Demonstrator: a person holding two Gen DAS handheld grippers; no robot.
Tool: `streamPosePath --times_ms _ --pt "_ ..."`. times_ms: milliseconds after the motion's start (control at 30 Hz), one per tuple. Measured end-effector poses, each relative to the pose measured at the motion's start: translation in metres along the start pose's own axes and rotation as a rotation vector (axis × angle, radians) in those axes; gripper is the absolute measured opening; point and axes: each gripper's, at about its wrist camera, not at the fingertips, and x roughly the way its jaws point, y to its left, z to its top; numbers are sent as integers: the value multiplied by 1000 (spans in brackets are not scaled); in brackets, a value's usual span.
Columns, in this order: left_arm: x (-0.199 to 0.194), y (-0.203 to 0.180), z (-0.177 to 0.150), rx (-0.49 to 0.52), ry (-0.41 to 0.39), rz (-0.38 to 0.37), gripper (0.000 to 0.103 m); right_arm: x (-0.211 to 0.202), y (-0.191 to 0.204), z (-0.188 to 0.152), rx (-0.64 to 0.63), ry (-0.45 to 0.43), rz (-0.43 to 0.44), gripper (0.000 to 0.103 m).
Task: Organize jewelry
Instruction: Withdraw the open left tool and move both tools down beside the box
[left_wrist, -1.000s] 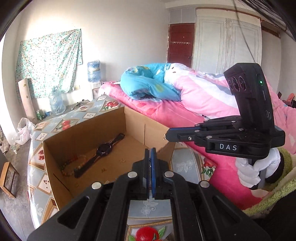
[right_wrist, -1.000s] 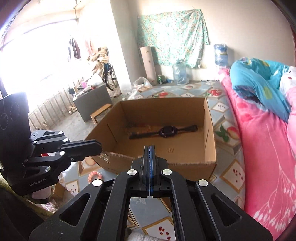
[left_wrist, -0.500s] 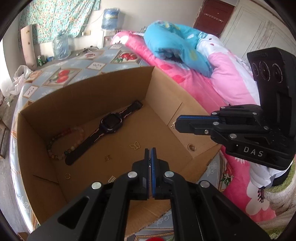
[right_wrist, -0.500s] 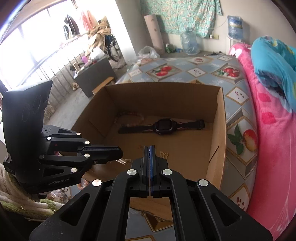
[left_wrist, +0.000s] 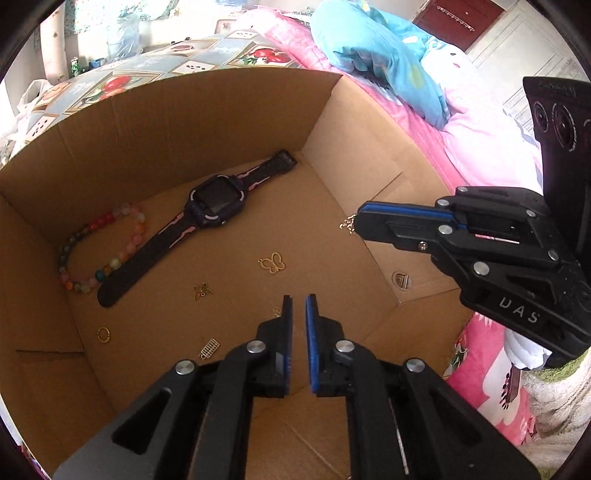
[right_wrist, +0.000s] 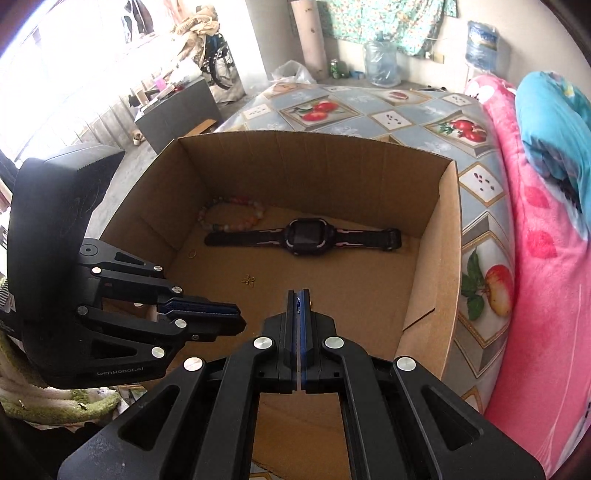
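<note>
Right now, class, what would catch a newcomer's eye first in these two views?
The open cardboard box fills both views, with a black watch lying across its floor beside a coloured bead bracelet near the far wall. Small gold charms are scattered nearer. The right gripper hangs over the box, shut on a tiny gold piece.

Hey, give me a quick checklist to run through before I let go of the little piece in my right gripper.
1. Right hand-held gripper shut on the gold charm: ok, the charm dangles from its tip.
2. Tip inside the cardboard box: ok, near the right wall.
3. Landing spot bare: ok, plain cardboard below the tip.
4. Left hand-held gripper empty: ok, its jaws have just been opening and nothing is between them.
5. Watch and bead bracelet out of the way: ok, both lie at the far side.
6. Charm free to drop cleanly: cannot tell.
</note>
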Motion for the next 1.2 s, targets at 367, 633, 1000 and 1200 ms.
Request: streamPosePath --times_ms 367,633,1000,1200 --pt "-39 2 -5 -11 -160 34 20 6 -2 10 6 46 8 0" --pt "-81 2 -31 -25 -293 100 32 17 0 23 -31 67 -76 3" --pt "-115 14 -65 -70 -379 128 37 -7 -1 19 -1 2 -100 5" --pt "-132 13 -84 -66 -442 165 42 -55 9 3 32 -146 -72 13"
